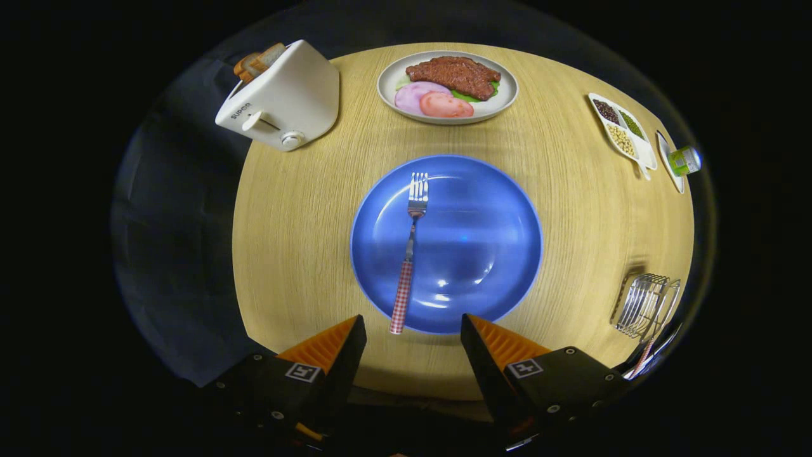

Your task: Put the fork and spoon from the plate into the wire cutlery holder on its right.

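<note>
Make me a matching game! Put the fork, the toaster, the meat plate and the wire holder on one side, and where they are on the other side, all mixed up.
Things:
1. fork
2. toaster
3. meat plate
4. wire holder

Places:
A. beyond the blue plate
B. on the blue plate
C. right of the blue plate
D. far left on the table

Pairs: 1-B, 2-D, 3-A, 4-C. The gripper is open, empty.

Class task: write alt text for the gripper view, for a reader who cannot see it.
A fork with a checked handle lies on a blue plate just ahead of the gripper, whose jaws stand open and empty. The wire cutlery holder stands to the plate's right; a toaster and a food plate lie beyond.
</note>
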{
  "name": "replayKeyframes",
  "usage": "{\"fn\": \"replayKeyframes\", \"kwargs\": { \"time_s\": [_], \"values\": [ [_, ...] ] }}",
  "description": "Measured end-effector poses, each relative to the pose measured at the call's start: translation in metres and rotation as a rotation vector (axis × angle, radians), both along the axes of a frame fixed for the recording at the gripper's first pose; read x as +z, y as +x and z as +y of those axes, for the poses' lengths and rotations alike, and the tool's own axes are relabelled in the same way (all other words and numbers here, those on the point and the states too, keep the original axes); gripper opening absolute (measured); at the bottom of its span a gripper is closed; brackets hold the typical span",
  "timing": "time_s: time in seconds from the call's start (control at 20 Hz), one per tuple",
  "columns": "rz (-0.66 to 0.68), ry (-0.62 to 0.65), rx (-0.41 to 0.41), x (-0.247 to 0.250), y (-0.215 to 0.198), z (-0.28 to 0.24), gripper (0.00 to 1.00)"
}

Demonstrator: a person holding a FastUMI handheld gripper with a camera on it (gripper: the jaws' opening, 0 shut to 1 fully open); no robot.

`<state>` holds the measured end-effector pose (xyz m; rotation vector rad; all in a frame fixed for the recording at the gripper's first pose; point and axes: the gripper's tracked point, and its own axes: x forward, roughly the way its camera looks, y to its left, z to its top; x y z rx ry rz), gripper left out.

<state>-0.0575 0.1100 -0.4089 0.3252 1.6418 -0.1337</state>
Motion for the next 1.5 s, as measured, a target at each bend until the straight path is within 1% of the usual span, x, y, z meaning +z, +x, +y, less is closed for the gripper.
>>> {"fn": "replayKeyframes", "kwargs": {
  "time_s": [0.2, 0.25, 0.3, 0.35, 0.4, 0.45, 0.5, 0.55, 0.6, 0.65, 0.7, 0.75, 0.85, 0.95, 1.15, 1.25, 1.5],
  "values": [
    [0.033, -0.036, -0.021, -0.027, -0.002, 0.005, 0.80],
    [0.040, -0.038, -0.030, -0.032, -0.001, 0.006, 0.74],
    [0.043, -0.036, -0.038, -0.036, -0.001, 0.009, 0.70],
    [0.046, -0.033, -0.038, -0.040, -0.001, 0.010, 0.60],
    [0.058, -0.041, -0.029, -0.043, -0.005, 0.009, 0.56],
    [0.057, -0.048, -0.027, -0.047, -0.005, 0.009, 0.49],
    [0.054, -0.054, -0.029, -0.051, -0.005, 0.009, 0.45],
    [0.056, -0.058, -0.035, -0.056, -0.005, 0.009, 0.38],
    [0.058, -0.062, -0.045, -0.058, -0.006, 0.009, 0.34],
    [0.057, -0.069, -0.057, -0.060, -0.005, 0.008, 0.27],
    [0.055, -0.071, -0.067, -0.063, -0.005, 0.008, 0.22],
    [0.051, -0.066, -0.069, -0.064, -0.005, 0.009, 0.16],
    [0.059, -0.064, -0.041, -0.062, -0.009, 0.005, 0.10],
    [0.047, -0.030, -0.044, -0.054, -0.008, 0.007, 0.10],
    [0.002, 0.007, -0.090, -0.021, -0.010, -0.004, 0.10],
    [-0.013, 0.002, -0.109, 0.001, -0.015, -0.023, 0.10],
    [-0.032, -0.061, -0.164, 0.048, -0.051, -0.085, 0.10]
  ]
}}
